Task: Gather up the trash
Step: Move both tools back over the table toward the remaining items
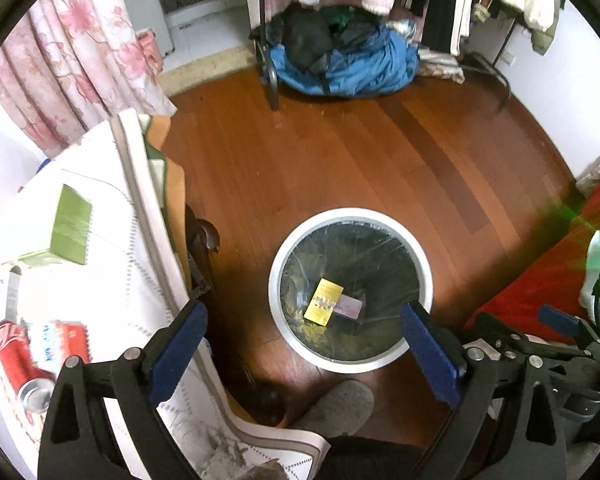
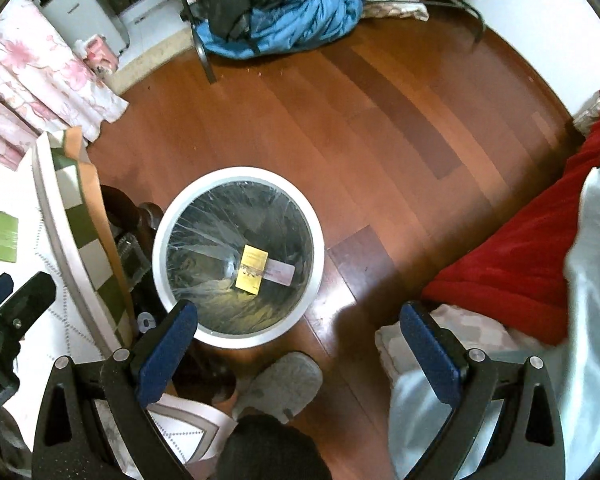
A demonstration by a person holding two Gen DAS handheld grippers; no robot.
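Both grippers, left (image 1: 300, 332) and right (image 2: 298, 332), are hovering jaws spread, empty, over the round white bin (image 1: 278, 264); a flat yellow card (image 1: 323, 301) is lying inside.

Each hand-held gripper (image 1: 302, 312) (image 2: 298, 312) has black triangular arms, silver screws, blue pads (image 1: 430, 354); grey slipper (image 2: 282, 384).

Legible text: none | yellow card (image 1: 324, 301) in lined bin (image 1: 276, 276): dark print, too small to read | pink slip (image 1: 348, 307) beside card: unreadable | red can (image 1: 18, 364) at worktop's near edge: white script, blurred | red-and-white pack (image 1: 60, 338) next to can: blue lettering, blurred
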